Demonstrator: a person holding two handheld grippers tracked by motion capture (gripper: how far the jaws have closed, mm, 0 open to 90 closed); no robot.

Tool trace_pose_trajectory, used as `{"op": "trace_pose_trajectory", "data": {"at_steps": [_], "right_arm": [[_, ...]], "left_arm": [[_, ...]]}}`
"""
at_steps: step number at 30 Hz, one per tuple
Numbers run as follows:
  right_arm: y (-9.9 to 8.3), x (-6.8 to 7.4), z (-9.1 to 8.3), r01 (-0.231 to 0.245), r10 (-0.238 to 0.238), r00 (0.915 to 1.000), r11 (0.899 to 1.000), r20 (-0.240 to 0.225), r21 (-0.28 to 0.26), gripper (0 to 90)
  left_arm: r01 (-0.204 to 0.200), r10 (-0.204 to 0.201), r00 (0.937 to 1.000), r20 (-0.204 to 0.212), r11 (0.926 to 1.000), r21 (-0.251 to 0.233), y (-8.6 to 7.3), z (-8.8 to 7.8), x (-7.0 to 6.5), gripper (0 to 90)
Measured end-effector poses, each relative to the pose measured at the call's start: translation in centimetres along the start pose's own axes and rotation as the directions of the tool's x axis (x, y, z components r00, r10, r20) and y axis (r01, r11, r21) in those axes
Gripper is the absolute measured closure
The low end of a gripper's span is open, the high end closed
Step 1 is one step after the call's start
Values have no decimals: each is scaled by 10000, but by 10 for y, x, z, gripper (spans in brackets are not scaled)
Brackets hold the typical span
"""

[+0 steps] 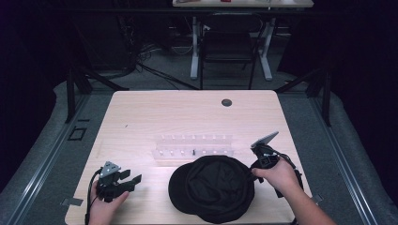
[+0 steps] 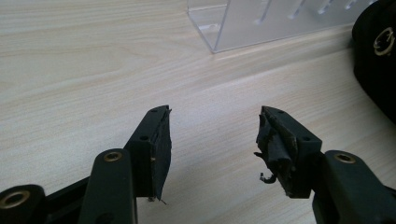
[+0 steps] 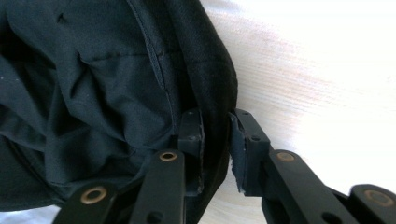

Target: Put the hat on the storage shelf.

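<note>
A black cap [image 1: 212, 188], upside down with its creased lining showing, lies at the table's [image 1: 141, 117] near edge. The right gripper [image 3: 215, 140] pinches its rim between nearly closed jaws. The left gripper [image 2: 212, 140] rests wide open, empty. Behind stands a clear acrylic rack [image 1: 193, 145]. No legible writing.

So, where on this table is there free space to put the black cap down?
The wide bare wood of the table behind the clear rack is free, and so is the left strip between rack and left hand-held gripper. It is crowded at the front, where the black cap and right hand-held gripper sit.
</note>
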State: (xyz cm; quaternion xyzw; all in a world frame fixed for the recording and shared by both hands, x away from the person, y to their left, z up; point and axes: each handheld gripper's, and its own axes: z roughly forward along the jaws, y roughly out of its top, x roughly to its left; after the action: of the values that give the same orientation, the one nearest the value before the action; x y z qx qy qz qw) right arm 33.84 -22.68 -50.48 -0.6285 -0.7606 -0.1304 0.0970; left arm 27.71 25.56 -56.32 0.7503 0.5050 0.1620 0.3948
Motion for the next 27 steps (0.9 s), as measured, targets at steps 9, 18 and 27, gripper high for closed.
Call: {"op": "trace_pose_trajectory", "data": {"at_steps": [9, 18, 27], "right_arm": [[-1, -1, 1, 152, -143, 9993, 9996, -356, 241, 870], [-4, -5, -9, -251, 268, 9930, 9995, -1150, 169, 881], [-6, -3, -27, -444, 464, 9849, 9989, -1668, 153, 884]], "left_arm": [[-33, 33, 10000, -12, 10000, 41, 0, 0, 0, 444], [-62, 62, 10000, 20, 10000, 49, 0, 0, -1, 444], [-68, 68, 10000, -20, 9999, 107, 0, -1, 0, 444]]}}
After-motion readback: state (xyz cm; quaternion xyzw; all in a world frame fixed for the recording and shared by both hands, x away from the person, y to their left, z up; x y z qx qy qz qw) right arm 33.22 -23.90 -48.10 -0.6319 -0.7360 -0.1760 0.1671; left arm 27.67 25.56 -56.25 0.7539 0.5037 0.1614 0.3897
